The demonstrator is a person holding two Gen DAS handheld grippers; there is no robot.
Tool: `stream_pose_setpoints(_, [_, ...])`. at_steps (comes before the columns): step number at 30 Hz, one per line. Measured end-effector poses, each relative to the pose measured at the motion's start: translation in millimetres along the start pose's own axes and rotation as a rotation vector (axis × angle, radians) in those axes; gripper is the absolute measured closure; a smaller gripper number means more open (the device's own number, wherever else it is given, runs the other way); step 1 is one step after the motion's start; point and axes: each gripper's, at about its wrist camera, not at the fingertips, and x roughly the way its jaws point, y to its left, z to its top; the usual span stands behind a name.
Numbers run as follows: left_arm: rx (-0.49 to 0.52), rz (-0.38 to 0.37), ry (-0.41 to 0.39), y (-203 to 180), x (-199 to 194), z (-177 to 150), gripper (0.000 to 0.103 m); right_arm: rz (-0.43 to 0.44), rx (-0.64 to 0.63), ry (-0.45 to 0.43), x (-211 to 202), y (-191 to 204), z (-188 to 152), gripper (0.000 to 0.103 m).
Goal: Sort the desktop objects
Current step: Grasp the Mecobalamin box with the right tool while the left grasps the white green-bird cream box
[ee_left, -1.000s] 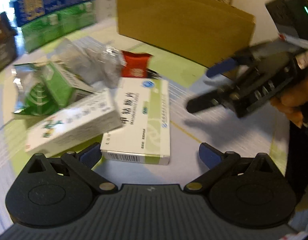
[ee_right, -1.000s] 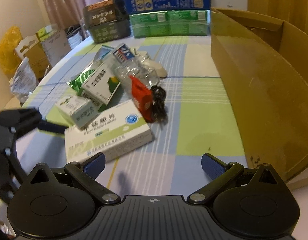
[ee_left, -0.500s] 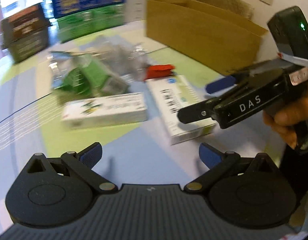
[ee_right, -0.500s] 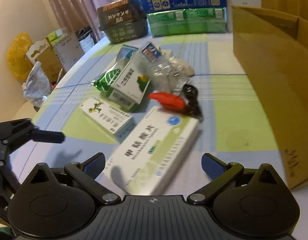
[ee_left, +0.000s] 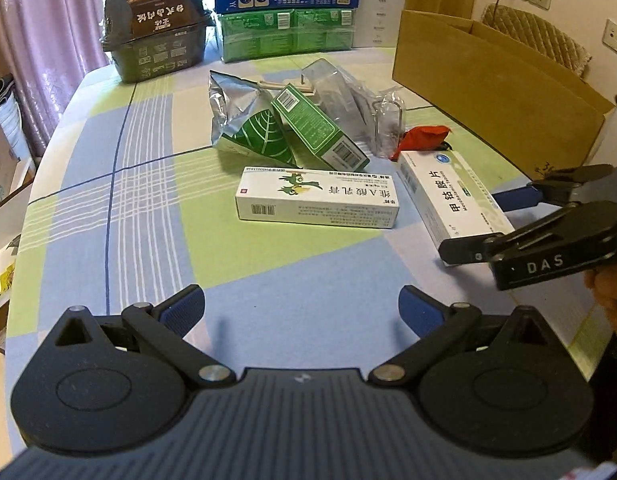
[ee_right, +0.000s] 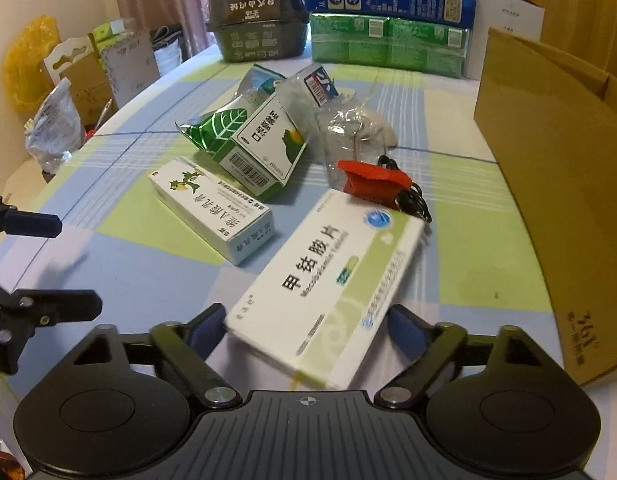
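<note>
Right gripper (ee_right: 304,326) is spread wide with the near end of the white-and-green tablet box (ee_right: 332,280) sitting between its blue pads; whether a pad touches the box cannot be told, and it is not pinched yet. The box lies flat on the checked tablecloth (ee_left: 148,216), far end against the red pouch (ee_right: 372,182) and its black cord. Best move, as a judgement: push a little deeper so the pads bear on the long side faces, close squarely, lift straight up before swinging. Cardboard box (ee_right: 548,184) wall stands close on the right, so clear its rim first. Left gripper (ee_left: 300,312) hovers spread and empty over bare cloth; open room lies there, near the ointment carton (ee_left: 316,200).
</note>
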Motion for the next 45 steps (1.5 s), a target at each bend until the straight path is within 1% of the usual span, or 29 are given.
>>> stream_pose_setpoints(4, [-0.033, 0.034, 0.007, -4.2, 1.0, -0.8, 0.002, 0.044, -0.073, 0.0, 0.7, 9.8, 1.4, 0.026])
stream_pose_setpoints(8, [-0.076, 0.046, 0.0, -1.1, -3.8, -0.1, 0.002, 0.144, -0.182, 0.036, -8.0, 24.4, -7.0, 0.029])
stream_pose_setpoints(10, [-0.101, 0.059, -0.002, 0.8, -4.1, 1.1, 0.002, 0.182, -0.18, 0.039, -15.3, 24.4, -12.6, 0.03])
stream_pose_setpoints(14, [-0.161, 0.091, -0.013, 2.1, 3.8, 7.6, 0.002, 0.097, -0.137, 0.007, -14.8, 8.5, -14.1, 0.031])
stream_pose_setpoints(16, [-0.187, 0.099, -0.03, 1.1, 12.0, 14.4, 0.005, 0.066, -0.137, -0.001, -10.4, 1.4, -13.4, 0.031])
stream_pose_setpoints(17, [-0.195, 0.099, -0.036, -1.1, 17.8, 18.9, 0.008, 0.056, -0.137, -0.009, -9.8, -1.1, -13.8, 0.031])
stream_pose_setpoints(20, [-0.202, 0.1, -0.028, -10.7, 37.5, 31.8, 0.014, 0.027, -0.151, -0.023, -7.3, -4.1, -14.2, 0.031])
stream_pose_setpoints(22, [-0.202, 0.108, -0.016, -16.0, 49.5, 38.6, 0.022, 0.012, -0.144, -0.012, -3.7, -5.5, -15.1, 0.031])
stream_pose_setpoints(23, [-0.203, 0.118, -0.006, -18.0, 55.4, 41.9, 0.028, 0.013, -0.129, -0.004, -1.8, -9.1, -16.3, 0.031])
stream_pose_setpoints(25, [-0.195, 0.134, 0.016, -20.3, 65.6, 45.3, 0.036, 0.011, -0.114, -0.003, 0.3, -11.4, -16.0, 0.03])
stream_pose_setpoints(26, [-0.19, 0.138, 0.022, -20.1, 67.9, 45.9, 0.042, 0.011, -0.11, -0.003, 1.0, -12.2, -14.9, 0.029])
stream_pose_setpoints(28, [-0.181, 0.154, 0.032, -20.2, 66.3, 45.0, 0.047, 0.012, -0.11, -0.003, 1.2, -11.4, -13.7, 0.029])
stream_pose_setpoints(30, [-0.17, 0.161, 0.047, -18.4, 57.8, 40.5, 0.058, 0.018, -0.104, 0.001, 1.1, -11.6, -13.8, 0.029])
stream_pose_setpoints(31, [-0.156, 0.168, 0.052, -17.6, 52.3, 36.5, 0.06, 0.02, -0.102, 0.002, 0.4, -11.1, -14.1, 0.03])
stream_pose_setpoints(32, [-0.14, 0.176, 0.057, -16.7, 46.5, 31.6, 0.066, 0.021, -0.101, 0.007, -0.8, -10.7, -14.2, 0.031])
stream_pose_setpoints(33, [-0.133, 0.189, 0.061, -14.4, 40.1, 25.6, 0.069, 0.024, -0.099, 0.011, -1.9, -10.4, -14.7, 0.031])
stream_pose_setpoints(35, [-0.132, 0.198, 0.062, -9.8, 29.7, 15.3, 0.069, 0.029, -0.097, 0.011, -3.6, -10.3, -15.9, 0.032])
stream_pose_setpoints(38, [-0.12, 0.204, 0.039, -6.7, 25.1, 14.5, 0.069, 0.039, -0.087, -0.004, -4.6, -8.1, -15.5, 0.032])
stream_pose_setpoints(39, [-0.114, 0.202, 0.024, -6.4, 25.9, 16.3, 0.068, 0.037, -0.089, -0.013, -4.7, -7.1, -14.7, 0.031])
stream_pose_setpoints(42, [-0.106, 0.199, 0.003, -5.6, 35.9, 26.3, 0.065, 0.034, -0.09, -0.033, -2.8, -6.4, -9.9, 0.03])
stream_pose_setpoints(45, [-0.083, 0.197, 0.016, -5.7, 51.2, 35.7, 0.065, 0.028, -0.066, -0.039, 2.8, -8.8, -4.8, 0.029])
